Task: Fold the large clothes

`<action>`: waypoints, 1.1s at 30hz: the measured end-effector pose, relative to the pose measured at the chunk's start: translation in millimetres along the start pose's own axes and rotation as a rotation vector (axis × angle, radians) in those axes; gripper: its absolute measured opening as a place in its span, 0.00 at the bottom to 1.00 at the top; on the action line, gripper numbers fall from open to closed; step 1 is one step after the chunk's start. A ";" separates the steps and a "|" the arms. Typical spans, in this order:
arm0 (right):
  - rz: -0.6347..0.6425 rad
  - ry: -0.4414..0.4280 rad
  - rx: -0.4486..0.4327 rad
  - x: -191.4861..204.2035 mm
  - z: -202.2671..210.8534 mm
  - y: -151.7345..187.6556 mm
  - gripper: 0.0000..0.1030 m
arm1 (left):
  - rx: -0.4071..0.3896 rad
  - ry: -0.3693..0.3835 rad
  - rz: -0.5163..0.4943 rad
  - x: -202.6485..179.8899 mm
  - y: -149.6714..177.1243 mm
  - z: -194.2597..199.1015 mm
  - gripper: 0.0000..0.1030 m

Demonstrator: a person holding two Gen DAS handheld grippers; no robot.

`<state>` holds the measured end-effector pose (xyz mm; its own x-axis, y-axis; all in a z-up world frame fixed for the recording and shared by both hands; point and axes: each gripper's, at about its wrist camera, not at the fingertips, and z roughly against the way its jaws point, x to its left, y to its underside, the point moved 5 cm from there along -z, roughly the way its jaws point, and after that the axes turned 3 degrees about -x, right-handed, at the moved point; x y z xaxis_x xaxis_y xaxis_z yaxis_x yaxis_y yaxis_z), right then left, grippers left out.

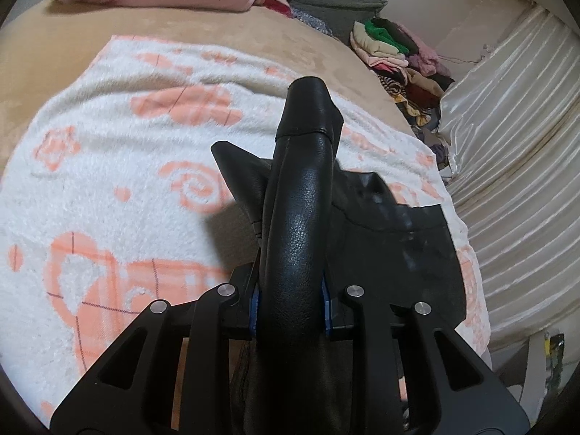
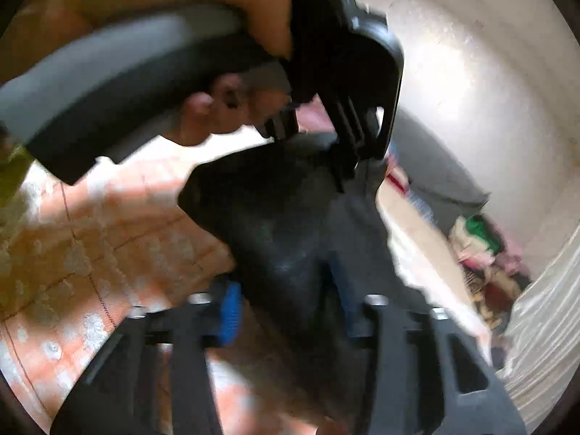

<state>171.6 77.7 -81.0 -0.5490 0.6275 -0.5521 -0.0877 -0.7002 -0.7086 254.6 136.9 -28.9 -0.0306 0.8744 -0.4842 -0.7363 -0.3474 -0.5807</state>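
right wrist view motion-blurred throughout, black leather garment (image 2: 290,239) edges smeared, right gripper (image 2: 290,311) jaws' contact with it unclear, garment's lower part (image 1: 290,380) hidden behind left gripper (image 1: 291,308), clothes pile (image 1: 398,61) too small to sort

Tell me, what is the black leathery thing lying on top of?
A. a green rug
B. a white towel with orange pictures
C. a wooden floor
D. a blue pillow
B: in the left wrist view the black leathery garment, pinched in the left gripper, spreads over a white towel with orange pictures.
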 end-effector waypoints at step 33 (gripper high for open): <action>-0.524 0.139 -0.016 -211.7 102.4 119.4 0.15 | 0.023 0.138 -0.250 -265.4 -8.5 -66.3 0.41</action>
<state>192.2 -173.6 -3.7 -0.3196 0.9312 -0.1751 -0.3070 -0.2766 -0.9106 313.8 -114.7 61.1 0.2451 0.8770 -0.4133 -0.7248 -0.1173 -0.6789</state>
